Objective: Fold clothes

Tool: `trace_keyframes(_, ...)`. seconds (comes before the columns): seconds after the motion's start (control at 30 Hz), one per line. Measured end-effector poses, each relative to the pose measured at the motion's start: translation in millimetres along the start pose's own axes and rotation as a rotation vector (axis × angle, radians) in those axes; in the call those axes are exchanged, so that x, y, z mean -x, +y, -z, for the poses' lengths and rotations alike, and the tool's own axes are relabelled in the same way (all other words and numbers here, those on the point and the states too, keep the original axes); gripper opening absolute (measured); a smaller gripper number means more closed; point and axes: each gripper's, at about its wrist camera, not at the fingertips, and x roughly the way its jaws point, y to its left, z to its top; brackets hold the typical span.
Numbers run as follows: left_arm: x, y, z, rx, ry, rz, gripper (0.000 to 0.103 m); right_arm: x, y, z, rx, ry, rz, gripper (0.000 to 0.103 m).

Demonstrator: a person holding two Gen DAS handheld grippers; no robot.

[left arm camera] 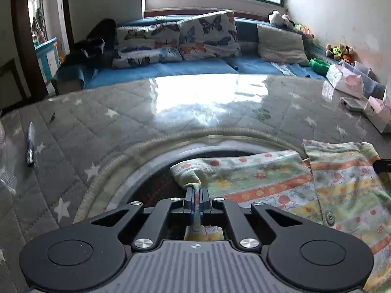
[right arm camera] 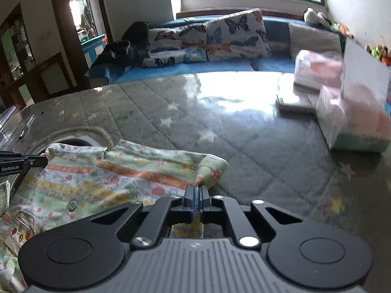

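A small patterned garment [left arm camera: 281, 183] with green, orange and yellow stripes and snap buttons lies on the grey star-quilted table cover [left arm camera: 97, 122]. My left gripper [left arm camera: 197, 190] is shut on the garment's left corner, which bunches between the fingers. My right gripper [right arm camera: 197, 190] is shut on the garment's right corner [right arm camera: 210, 171]. The garment [right arm camera: 110, 178] spreads to the left in the right wrist view. The left gripper's finger [right arm camera: 22, 164] shows at that view's left edge.
A pen [left arm camera: 30, 146] lies at the table's left. Pink tissue packs and boxes [right arm camera: 347, 112] stand at the table's right. A round cut-out with a dark opening [left arm camera: 156, 185] is under the garment's left part. A blue sofa with butterfly cushions [left arm camera: 207, 36] is behind.
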Motion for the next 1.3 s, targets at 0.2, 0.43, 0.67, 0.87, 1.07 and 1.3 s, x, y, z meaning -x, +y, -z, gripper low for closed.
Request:
trace_keyframes(0.2,8.9,3.5,-22.8,0.005,-0.086,-0.017,0.003,-5.7,15.2,-36.2,0.034,-0.081,0.004,0.003)
trace_keyframes(0.43,-10.7,13.0,-23.3,0.028,-0.038,-0.043,0.009,-29.1,30.4,-48.6,0.097,-0.032,0.018,0.015)
trace_keyframes(0.67,22.8,1.0,1.1,0.001,-0.035,0.032,0.013,6.7,52.2,-22.9,0.211,0.012,-0.048,0.024)
trace_keyframes(0.87,67.3,-28.2,39.4,-0.049,-0.026,0.158,0.013,46.6,76.0,24.1,0.291,0.065,-0.13,0.025)
trace_keyframes(1.07,92.9,-55.7,76.2,-0.124,-0.004,0.235,0.013,74.0,87.1,69.3,0.336,0.101,-0.179,0.032)
trace_keyframes(1.3,101.2,-63.9,109.9,-0.166,0.031,0.25,0.014,99.7,85.0,94.8,0.366,0.064,-0.17,0.038)
